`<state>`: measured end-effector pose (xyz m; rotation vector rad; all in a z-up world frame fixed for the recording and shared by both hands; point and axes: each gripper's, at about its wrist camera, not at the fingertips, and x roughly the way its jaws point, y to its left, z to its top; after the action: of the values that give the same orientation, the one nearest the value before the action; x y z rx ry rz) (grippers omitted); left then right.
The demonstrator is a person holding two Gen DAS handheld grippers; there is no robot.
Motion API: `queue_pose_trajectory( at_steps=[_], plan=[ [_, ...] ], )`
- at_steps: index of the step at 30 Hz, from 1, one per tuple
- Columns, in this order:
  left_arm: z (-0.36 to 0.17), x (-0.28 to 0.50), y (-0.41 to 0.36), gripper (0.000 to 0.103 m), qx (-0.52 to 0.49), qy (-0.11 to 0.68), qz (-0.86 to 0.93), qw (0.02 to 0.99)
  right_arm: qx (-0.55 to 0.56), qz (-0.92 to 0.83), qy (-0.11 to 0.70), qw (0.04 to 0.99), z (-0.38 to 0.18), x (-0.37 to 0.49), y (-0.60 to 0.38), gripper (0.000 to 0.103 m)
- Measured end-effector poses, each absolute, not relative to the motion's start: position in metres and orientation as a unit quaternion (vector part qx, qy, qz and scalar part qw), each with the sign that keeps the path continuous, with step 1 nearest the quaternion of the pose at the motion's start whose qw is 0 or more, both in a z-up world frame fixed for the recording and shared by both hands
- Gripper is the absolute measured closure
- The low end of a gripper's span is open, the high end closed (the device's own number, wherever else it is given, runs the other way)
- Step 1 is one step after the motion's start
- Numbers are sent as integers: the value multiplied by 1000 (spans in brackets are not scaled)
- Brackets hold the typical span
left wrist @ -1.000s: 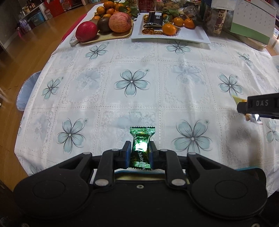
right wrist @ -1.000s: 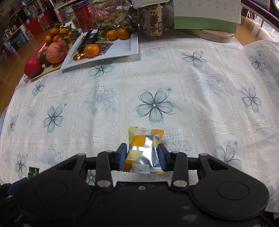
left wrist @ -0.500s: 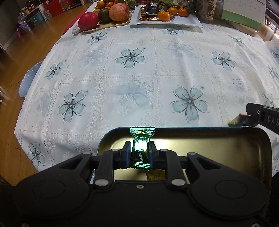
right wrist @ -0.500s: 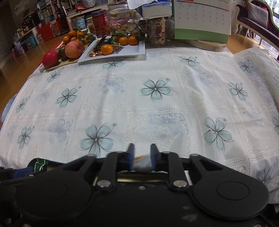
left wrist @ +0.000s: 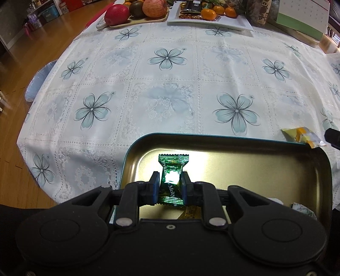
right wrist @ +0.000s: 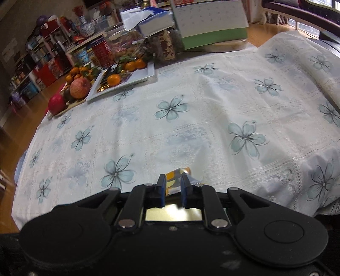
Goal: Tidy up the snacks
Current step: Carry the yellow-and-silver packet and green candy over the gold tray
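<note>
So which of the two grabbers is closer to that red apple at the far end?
Left, probably. The left gripper is over the tin, on the red apple side. The right gripper sits further right at the tin's corner, holding a yellow snack packet.

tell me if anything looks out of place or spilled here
Nothing stands out. The left tool holds a green candy over the open tin, the right tool grips a yellow snack packet, and the fruit tray sits tidy.
</note>
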<state>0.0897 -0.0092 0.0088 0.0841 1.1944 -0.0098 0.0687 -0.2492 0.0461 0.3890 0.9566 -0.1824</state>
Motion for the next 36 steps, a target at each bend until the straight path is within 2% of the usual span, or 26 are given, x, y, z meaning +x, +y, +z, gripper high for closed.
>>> queue_pose_trajectory(
  at_steps=[5, 7, 11, 16, 20, 27, 33, 36],
  plan=[
    [10, 92, -9, 76, 30, 564, -9, 825, 239, -111, 466, 845, 45, 81, -282, 85],
    [10, 93, -10, 76, 28, 566, -11, 824, 251, -102, 483, 833, 41, 93, -286, 80],
    [10, 96, -12, 76, 20, 569, -18, 822, 229, -80, 518, 820, 33, 117, -272, 62],
    [14, 95, -12, 76, 14, 567, -24, 823, 129, -78, 537, 830, 25, 141, -241, 45],
    [16, 96, -12, 76, 10, 566, -29, 824, 71, -71, 564, 820, 8, 152, -224, 44],
    [18, 98, -11, 76, 8, 567, -27, 823, 45, -71, 583, 808, -7, 152, -211, 46],
    [18, 100, -9, 76, 4, 568, -22, 823, 50, -83, 572, 814, -7, 150, -212, 59],
    [17, 100, -9, 76, 8, 568, -15, 823, 65, -96, 556, 823, -1, 147, -217, 60]
  ],
)
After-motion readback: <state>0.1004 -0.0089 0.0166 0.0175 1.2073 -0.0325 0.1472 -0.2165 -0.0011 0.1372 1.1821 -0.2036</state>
